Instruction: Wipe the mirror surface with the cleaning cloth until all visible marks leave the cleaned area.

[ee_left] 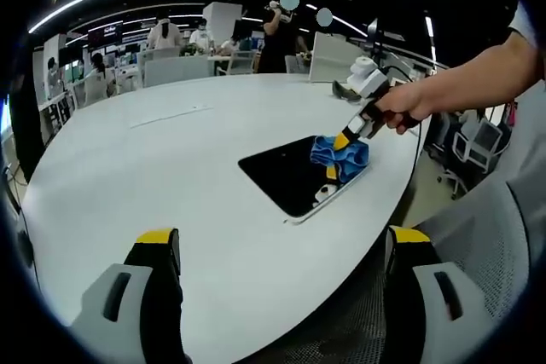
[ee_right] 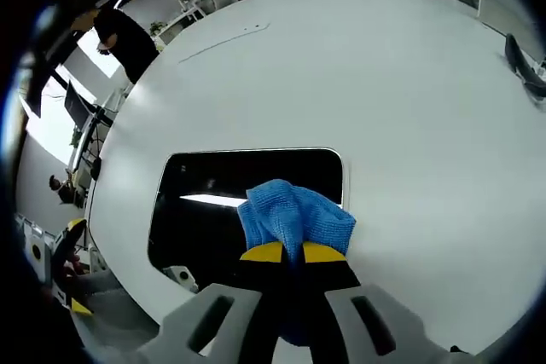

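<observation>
Right hand-held gripper [ee_right: 293, 253]: jaws clenched on the blue cleaning cloth [ee_right: 294, 215], which bunches out ahead of the yellow tips. Same tool seen from the left gripper view [ee_left: 341, 155], angled down with the cloth [ee_left: 339, 158] pressed onto the mirror.

Just under and ahead of the cloth: the mirror [ee_right: 213, 181], a dark rounded rectangle lying flat on the white bench [ee_right: 384, 83]. Cloth sits at the mirror's edge on the side nearest this gripper's right, partly over the rim. A bright ceiling-light reflection streaks the glass to the left of the cloth. Marks on the glass too faint to make out.

Left hand-held gripper [ee_left: 281, 249]: jaws spread apart, grasping nothing, hovering over the bench edge well back from the mirror [ee_left: 286, 176].

Step in hand, by my reading: wiping. To do it well, keep the cloth flat and pressed, sweep in overlapping passes away from the rim across the dark area to the far left side, and keep the hard tips off the glass. The mirror looks free to slide; light pressure, or steadying with the idle gripper, would help.
</observation>
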{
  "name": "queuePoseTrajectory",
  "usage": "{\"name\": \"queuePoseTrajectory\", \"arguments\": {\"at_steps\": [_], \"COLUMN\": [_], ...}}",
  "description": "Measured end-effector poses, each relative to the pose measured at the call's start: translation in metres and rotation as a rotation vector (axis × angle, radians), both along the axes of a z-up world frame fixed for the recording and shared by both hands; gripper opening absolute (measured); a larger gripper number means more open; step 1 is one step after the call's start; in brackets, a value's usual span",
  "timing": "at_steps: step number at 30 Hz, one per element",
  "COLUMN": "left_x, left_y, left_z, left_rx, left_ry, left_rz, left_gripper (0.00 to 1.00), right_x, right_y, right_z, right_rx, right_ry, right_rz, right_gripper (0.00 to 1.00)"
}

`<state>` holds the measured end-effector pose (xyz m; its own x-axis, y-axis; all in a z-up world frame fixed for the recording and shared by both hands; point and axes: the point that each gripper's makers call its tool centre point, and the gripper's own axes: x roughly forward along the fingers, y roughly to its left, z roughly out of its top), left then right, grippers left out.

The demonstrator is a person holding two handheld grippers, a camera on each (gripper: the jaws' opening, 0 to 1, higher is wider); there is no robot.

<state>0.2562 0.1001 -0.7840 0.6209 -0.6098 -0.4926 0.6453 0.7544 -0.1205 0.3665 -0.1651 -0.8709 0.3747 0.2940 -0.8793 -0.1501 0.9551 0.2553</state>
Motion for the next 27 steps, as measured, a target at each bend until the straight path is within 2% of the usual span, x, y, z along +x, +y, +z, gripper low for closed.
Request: {"name": "queuePoseTrajectory", "arguments": {"at_steps": [27], "left_x": [0.002], "left_y": [0.002], "left_z": [0.002], "left_rx": [-0.009], "left_ry": [-0.005], "left_rz": [0.007], "left_gripper": [0.99], "right_x": [-0.003], "right_y": [-0.018], "right_z": [0.002], "right_rx": [-0.032], "right_ry": [0.015], "right_rz": [-0.045], "right_gripper": [0.0]}}
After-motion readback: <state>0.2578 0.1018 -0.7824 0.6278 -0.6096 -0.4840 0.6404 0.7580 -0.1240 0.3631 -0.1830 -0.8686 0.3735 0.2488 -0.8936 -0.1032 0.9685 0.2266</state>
